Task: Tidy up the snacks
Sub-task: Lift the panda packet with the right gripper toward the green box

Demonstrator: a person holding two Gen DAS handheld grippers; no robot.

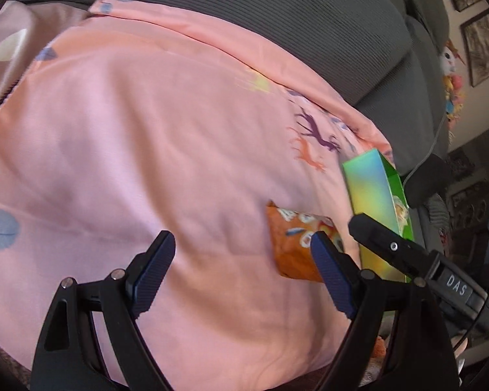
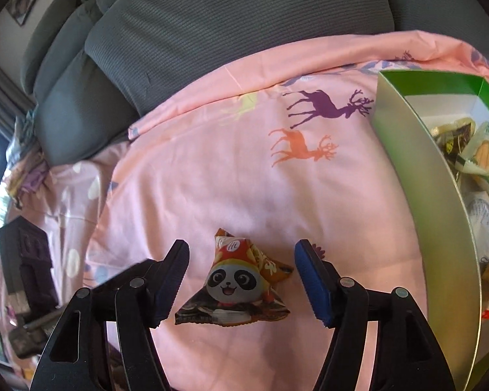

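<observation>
Over a pink bedsheet [image 1: 146,150] printed with deer, the left wrist view shows the left gripper [image 1: 243,270] with its blue-padded jaws spread wide and nothing between them. An orange foil snack packet [image 1: 296,244] lies on the sheet just beyond the right-hand finger, partly hidden by it. Beside the packet stands a green cardboard box [image 1: 375,202], and the black body of the right gripper [image 1: 407,254] crosses in front of the box.

From the right wrist view, the right gripper [image 2: 241,277] has its jaws parted, with a small triangular snack packet bearing a cartoon panda [image 2: 234,283] lying on the sheet between them; neither pad touches it. At the right edge, the open green box holds several wrapped snacks [image 2: 479,153]. Grey ribbed cushions [image 2: 228,32] rise behind the sheet.
</observation>
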